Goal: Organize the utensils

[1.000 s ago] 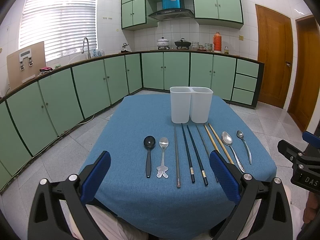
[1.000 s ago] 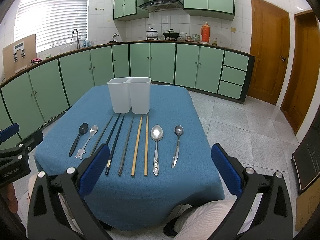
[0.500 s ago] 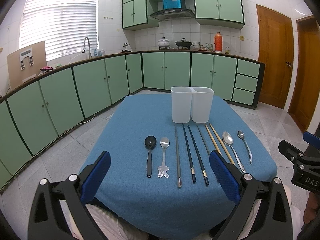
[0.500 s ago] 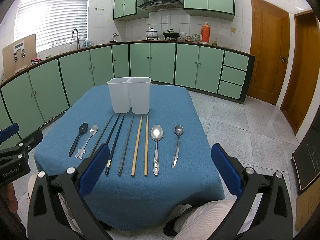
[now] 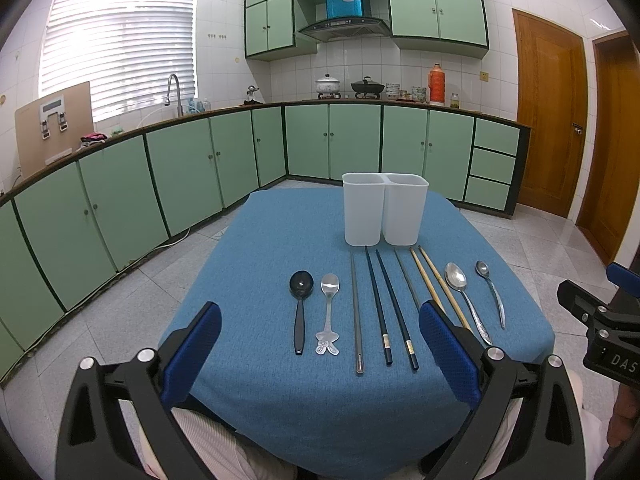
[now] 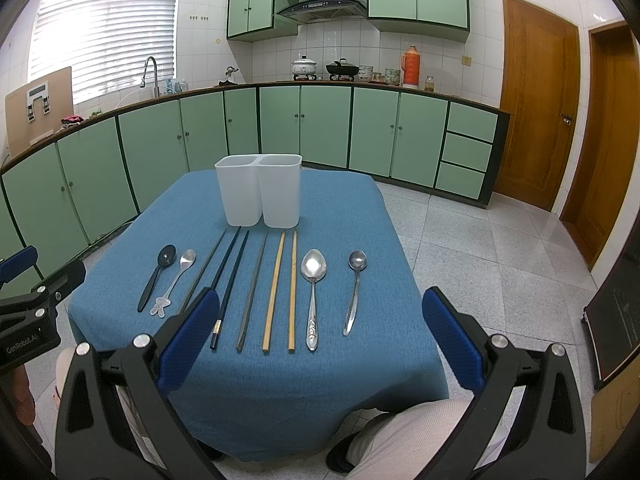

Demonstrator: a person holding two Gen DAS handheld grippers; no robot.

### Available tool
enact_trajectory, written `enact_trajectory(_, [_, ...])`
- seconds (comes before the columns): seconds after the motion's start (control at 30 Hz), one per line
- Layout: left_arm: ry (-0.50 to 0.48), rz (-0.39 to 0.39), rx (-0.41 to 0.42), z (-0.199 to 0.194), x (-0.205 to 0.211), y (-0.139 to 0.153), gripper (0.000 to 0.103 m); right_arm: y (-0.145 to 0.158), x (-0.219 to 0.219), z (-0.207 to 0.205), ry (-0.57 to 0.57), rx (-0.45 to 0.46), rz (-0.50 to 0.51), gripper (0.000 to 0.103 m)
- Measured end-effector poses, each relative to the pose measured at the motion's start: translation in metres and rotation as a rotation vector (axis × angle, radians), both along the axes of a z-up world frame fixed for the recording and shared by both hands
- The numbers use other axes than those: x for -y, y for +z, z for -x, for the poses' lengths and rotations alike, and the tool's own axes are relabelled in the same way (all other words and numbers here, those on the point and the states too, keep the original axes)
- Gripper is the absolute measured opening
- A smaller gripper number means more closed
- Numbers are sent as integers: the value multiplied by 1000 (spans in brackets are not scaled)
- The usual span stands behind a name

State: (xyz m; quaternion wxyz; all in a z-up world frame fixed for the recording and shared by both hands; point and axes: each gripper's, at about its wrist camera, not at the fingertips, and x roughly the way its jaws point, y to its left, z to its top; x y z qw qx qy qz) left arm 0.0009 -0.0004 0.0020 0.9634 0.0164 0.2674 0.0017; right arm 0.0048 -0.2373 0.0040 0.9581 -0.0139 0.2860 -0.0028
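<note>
A row of utensils lies on the blue tablecloth (image 5: 280,240): a black spoon (image 5: 300,308), a small silver spoon (image 5: 329,312), grey, dark and wooden chopsticks (image 5: 378,304), a large silver spoon (image 5: 464,296) and a smaller spoon (image 5: 491,292). A white two-compartment holder (image 5: 384,210) stands upright behind them, also in the right wrist view (image 6: 260,192). My left gripper (image 5: 320,344) is open and empty, held before the table's near edge. My right gripper (image 6: 320,336) is open and empty, also short of the near edge.
Green kitchen cabinets (image 5: 180,172) run along the far walls, with a sink tap (image 5: 173,92) and pots on the counter. Wooden doors (image 6: 536,116) are at the right. Tiled floor surrounds the table. A person's legs (image 6: 400,432) are below the near edge.
</note>
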Motion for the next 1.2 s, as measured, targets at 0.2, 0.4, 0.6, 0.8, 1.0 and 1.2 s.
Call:
enact_trajectory(0.2, [-1, 1, 0, 0, 0, 0, 97, 0, -1, 0, 0, -1, 0, 98])
enact_trajectory(0.4, [0, 0, 1, 0, 0, 0, 97, 0, -2, 1, 0, 1, 1, 98])
enact_trajectory(0.6, [0, 0, 0, 0, 0, 0, 97, 0, -2, 1, 0, 1, 1, 98])
enact_trajectory(0.8, [0, 1, -1, 0, -1, -1, 97, -1, -3, 1, -1, 0, 2, 98])
enact_trajectory(1.0, [2, 2, -5, -2, -6, -2, 97, 1, -4, 2, -4, -3, 5, 98])
enact_trajectory(1.2, [20, 10, -20, -11, -15, -6, 97, -3, 6, -14, -41, -17, 3, 98])
